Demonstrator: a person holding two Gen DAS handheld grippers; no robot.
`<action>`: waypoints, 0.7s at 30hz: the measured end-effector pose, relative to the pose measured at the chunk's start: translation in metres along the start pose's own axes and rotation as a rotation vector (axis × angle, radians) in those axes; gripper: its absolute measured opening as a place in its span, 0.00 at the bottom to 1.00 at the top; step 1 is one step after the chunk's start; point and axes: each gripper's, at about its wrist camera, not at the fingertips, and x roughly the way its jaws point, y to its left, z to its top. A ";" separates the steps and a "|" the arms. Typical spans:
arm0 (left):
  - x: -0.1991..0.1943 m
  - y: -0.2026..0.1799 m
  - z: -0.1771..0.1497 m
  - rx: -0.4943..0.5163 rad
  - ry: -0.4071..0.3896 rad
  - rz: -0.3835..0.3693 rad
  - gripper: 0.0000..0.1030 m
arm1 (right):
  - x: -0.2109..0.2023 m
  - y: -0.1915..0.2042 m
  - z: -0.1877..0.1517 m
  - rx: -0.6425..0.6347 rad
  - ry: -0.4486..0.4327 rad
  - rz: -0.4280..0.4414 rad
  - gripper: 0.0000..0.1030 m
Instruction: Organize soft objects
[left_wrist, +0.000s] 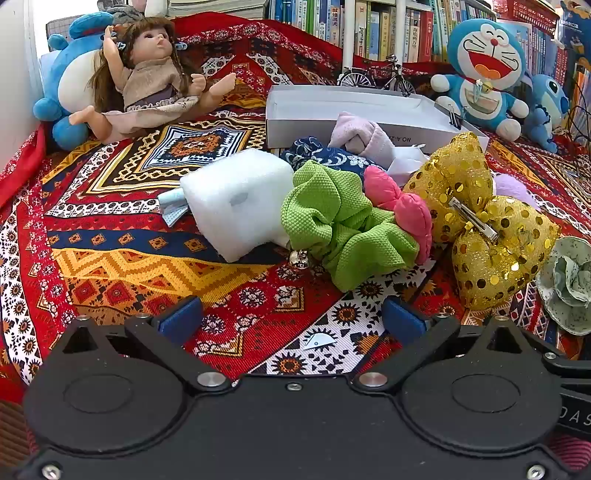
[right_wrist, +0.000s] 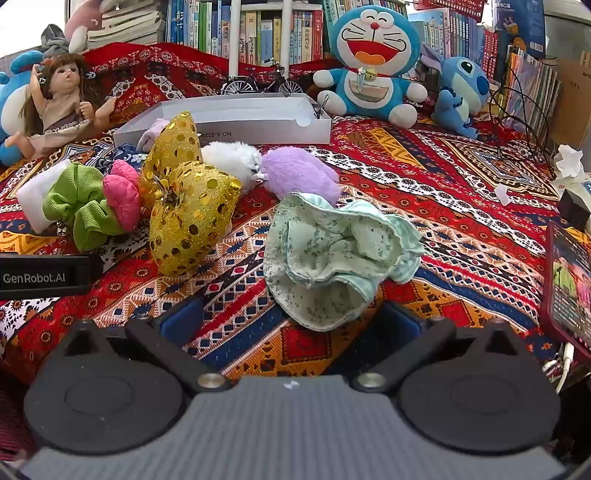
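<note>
Soft items lie in a pile on the patterned cloth: a white foam block (left_wrist: 236, 203), a green scrunchie (left_wrist: 332, 221), a pink padded piece (left_wrist: 402, 206), a gold sequin bow (left_wrist: 480, 221) and a pale green scrunchie (right_wrist: 332, 254). A white pompom (right_wrist: 232, 158) and a purple pompom (right_wrist: 299, 173) lie behind the bow. My left gripper (left_wrist: 291, 317) is open and empty, a little short of the green scrunchie. My right gripper (right_wrist: 291, 317) is open, with the pale green scrunchie's near edge between its blue fingertips (right_wrist: 183, 319). An open white box (right_wrist: 236, 122) stands behind the pile.
A doll (left_wrist: 147, 77) and blue plush toys (right_wrist: 373, 62) sit at the back before a bookshelf. A model bicycle (right_wrist: 262, 83) stands behind the box. A phone (right_wrist: 569, 284), cables and tissues lie at the right edge. The left gripper's body (right_wrist: 44, 275) shows at the left.
</note>
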 end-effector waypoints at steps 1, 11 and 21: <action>0.000 0.000 0.000 0.000 -0.002 0.000 1.00 | 0.000 0.000 0.000 0.000 0.000 0.000 1.00; 0.000 0.000 0.000 0.001 -0.004 0.000 1.00 | 0.000 0.000 0.000 0.000 -0.003 0.000 1.00; 0.000 0.000 0.000 0.000 -0.005 0.001 1.00 | 0.000 0.001 0.000 -0.001 -0.004 0.000 1.00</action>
